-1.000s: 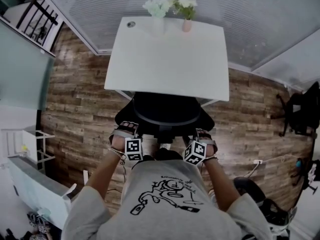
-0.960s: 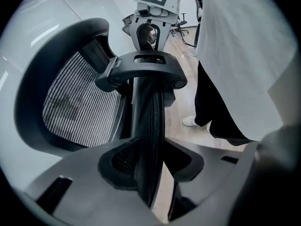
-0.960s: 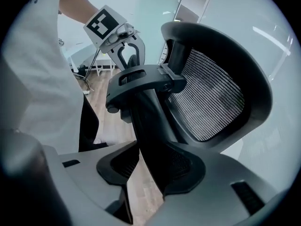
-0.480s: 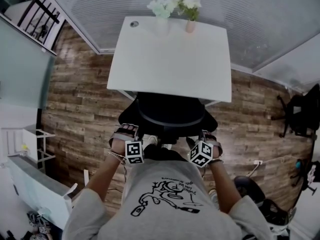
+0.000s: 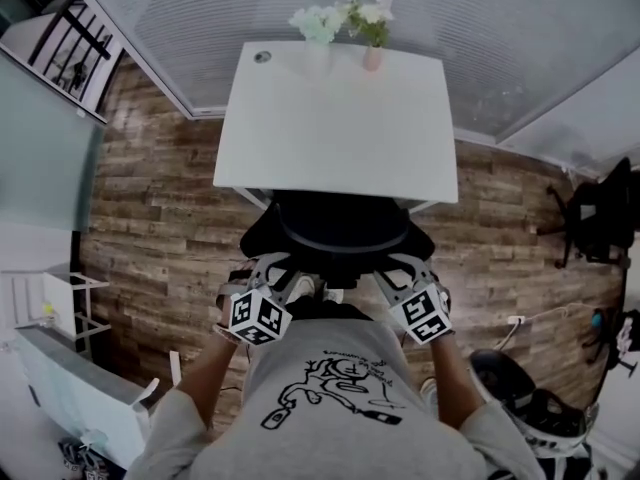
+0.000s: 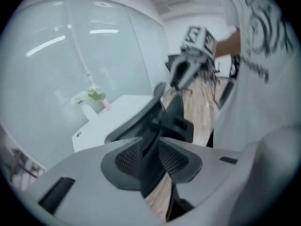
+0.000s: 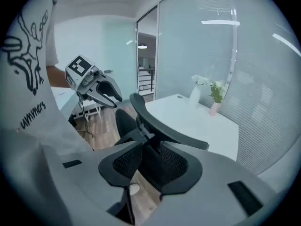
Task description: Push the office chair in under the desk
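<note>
The black office chair (image 5: 340, 230) stands with its seat under the front edge of the white desk (image 5: 340, 118), its curved back facing me. My left gripper (image 5: 283, 273) hovers over the back's left rear and my right gripper (image 5: 398, 271) over its right rear, both lifted off the chair. In the left gripper view the left gripper (image 6: 150, 161) is open; the chair (image 6: 164, 117) lies beyond the gap. In the right gripper view the right gripper (image 7: 149, 161) is also open, the chair (image 7: 160, 121) behind it. Both pairs of jaws have just been closing, with nothing between them.
Two small vases of flowers (image 5: 345, 18) stand at the desk's far edge, against a frosted glass wall. Another black chair (image 5: 595, 218) stands at the right, and a chair base (image 5: 530, 408) near my right foot. A white shelf (image 5: 60, 298) is at the left.
Both grippers have risen off the chair back and rolled, their marker cubes now nearer the head camera. Their jaws are narrower. The chair stays under the desk.
</note>
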Available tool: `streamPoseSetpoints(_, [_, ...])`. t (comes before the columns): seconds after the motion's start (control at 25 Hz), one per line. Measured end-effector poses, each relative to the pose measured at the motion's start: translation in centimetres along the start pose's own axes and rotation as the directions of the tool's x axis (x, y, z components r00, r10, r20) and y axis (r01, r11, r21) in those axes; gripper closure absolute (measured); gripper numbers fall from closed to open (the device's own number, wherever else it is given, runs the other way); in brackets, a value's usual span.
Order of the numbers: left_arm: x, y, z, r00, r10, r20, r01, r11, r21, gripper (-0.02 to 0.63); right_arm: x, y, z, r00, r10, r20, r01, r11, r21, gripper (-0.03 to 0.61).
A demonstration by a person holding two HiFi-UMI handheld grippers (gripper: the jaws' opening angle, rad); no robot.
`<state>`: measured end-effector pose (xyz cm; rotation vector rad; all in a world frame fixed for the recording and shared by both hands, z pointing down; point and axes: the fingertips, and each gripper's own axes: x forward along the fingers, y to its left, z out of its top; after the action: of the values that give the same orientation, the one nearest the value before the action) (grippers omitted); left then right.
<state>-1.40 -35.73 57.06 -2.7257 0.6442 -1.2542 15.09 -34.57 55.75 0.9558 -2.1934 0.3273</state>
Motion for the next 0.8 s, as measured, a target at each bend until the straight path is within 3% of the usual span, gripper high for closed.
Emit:
streamPoseSetpoints(0.12, [-3.9,2.4,6.5,0.969,0.059,0.239,0.003,0.968,-0.251,0.509,-2.0,0.3,3.7,0.994,-0.005,0.113,-0.004,0.997,0.079,0.445])
streamPoseSetpoints(0.24, [-7.1,4.1,11.2,0.914,0.089,0.397,0.076,0.921,-0.382,0.517,-3.9,0.6,7.7,0.970,-0.016,0.243,-0.021,0.989,0.147,0.463])
streamPoseSetpoints(0.32, [-8.6,4.7,13.3,0.881,0.092,0.464,0.132,0.894,-0.427,0.517,-5.2,1.0,10.3,0.950,-0.025,0.313,-0.032,0.984,0.175,0.476])
streamPoseSetpoints(0.6, [-13.4,6.7,17.2,0.780,0.200,0.594,0.199,0.820,-0.537,0.552,-9.2,3.1,19.0,0.860,-0.035,0.508,-0.086,0.973,0.213,0.503])
streamPoseSetpoints(0.8, [-15.1,7.1,18.3,0.742,0.226,0.631,0.210,0.815,-0.540,0.560,-10.2,4.2,22.5,0.824,-0.026,0.565,-0.113,0.971,0.210,0.511])
